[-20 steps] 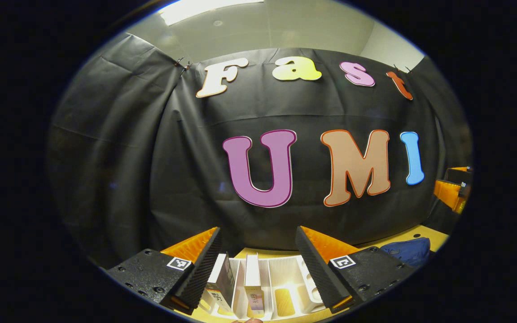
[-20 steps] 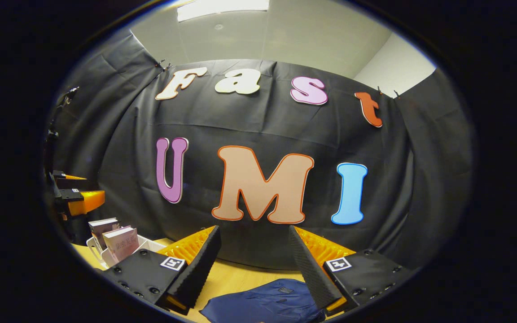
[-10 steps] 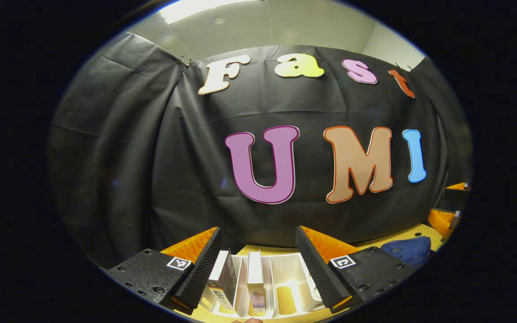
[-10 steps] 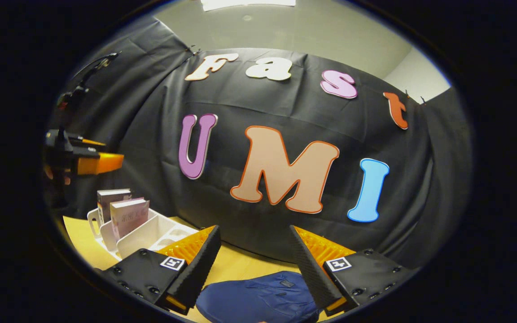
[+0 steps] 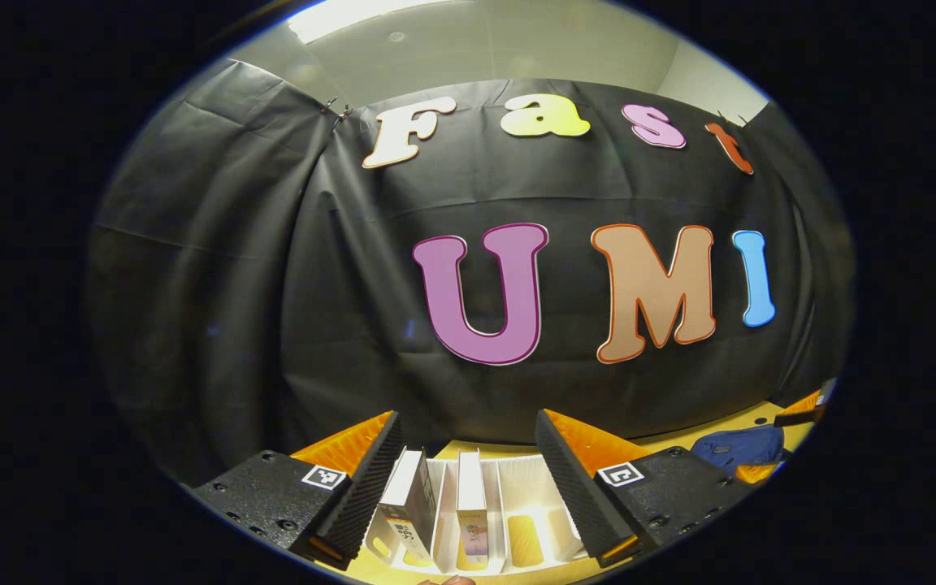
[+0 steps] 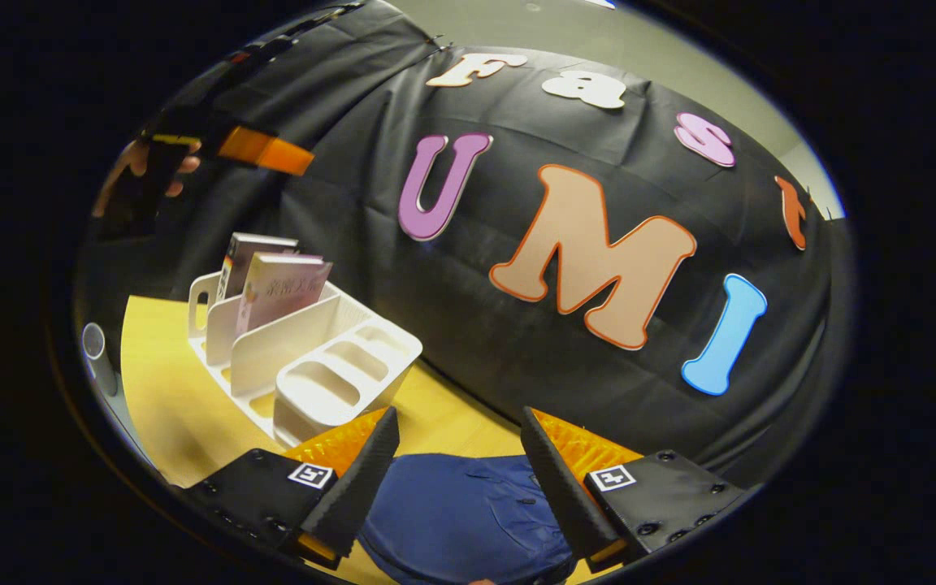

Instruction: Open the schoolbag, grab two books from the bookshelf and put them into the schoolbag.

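I am seeing both grippers wide open, holding nothing. The left gripper (image 5: 468,479) is hanging over the white slotted plastic bookshelf (image 5: 517,496) with two upright books (image 5: 472,504). The right gripper (image 6: 456,479) is hanging over the soft blue fabric schoolbag (image 6: 460,512) on the yellow table (image 6: 167,398).

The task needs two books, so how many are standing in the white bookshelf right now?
2. Both stand upright at one end of the white bookshelf: one book in the end slot, the other book in the next slot. The remaining slots look empty.

We note a bright ceiling panel (image 5: 370,12) overhead; strong fisheye bending at edges; glare inside the bookshelf (image 5: 529,520) between the fingers.
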Demonstrator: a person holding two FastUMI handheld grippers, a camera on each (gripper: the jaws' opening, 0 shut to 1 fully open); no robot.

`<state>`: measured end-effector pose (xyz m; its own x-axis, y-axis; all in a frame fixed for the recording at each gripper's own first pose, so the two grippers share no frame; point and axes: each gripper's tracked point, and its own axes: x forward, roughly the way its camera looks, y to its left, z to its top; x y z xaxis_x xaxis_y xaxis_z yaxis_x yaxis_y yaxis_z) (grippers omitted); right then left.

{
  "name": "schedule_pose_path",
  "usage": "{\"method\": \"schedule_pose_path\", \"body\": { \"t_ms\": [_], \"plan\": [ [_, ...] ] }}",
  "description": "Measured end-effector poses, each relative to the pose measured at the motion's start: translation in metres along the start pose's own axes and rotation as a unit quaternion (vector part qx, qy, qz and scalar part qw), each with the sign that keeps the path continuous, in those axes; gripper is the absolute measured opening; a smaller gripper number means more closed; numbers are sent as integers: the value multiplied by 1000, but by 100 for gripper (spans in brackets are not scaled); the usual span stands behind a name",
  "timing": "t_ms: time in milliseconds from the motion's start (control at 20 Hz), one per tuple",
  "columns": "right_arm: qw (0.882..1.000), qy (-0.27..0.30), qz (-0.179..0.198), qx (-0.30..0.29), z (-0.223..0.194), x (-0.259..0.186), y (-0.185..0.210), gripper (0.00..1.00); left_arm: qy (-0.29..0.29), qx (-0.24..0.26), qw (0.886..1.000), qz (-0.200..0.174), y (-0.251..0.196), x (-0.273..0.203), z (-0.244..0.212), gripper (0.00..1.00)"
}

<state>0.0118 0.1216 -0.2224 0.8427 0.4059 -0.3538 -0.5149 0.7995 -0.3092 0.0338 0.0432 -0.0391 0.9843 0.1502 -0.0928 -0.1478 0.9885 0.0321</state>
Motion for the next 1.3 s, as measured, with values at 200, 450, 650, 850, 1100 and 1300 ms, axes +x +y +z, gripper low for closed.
{"method": "schedule_pose_path", "body": {
  "t_ms": [200,450,650,850,1100,1300],
  "plan": [
    [998,29,29,-39,-32,7,24,98,6,-1,1000,4,5,-2,-3,96],
    [992,65,59,-87,-74,9,54,100,10,2,1000,11,13,-7,-8,96],
    [986,90,71,-121,-104,12,72,98,10,10,1000,13,17,-10,-10,96],
    [976,105,77,-174,-126,12,87,100,14,14,1000,12,21,-12,-14,99],
    [958,148,57,-237,-154,14,83,100,18,15,1000,9,26,-13,-19,96],
    [957,158,27,-242,-143,15,70,97,22,9,1000,4,33,-12,-24,99]
  ]
}}
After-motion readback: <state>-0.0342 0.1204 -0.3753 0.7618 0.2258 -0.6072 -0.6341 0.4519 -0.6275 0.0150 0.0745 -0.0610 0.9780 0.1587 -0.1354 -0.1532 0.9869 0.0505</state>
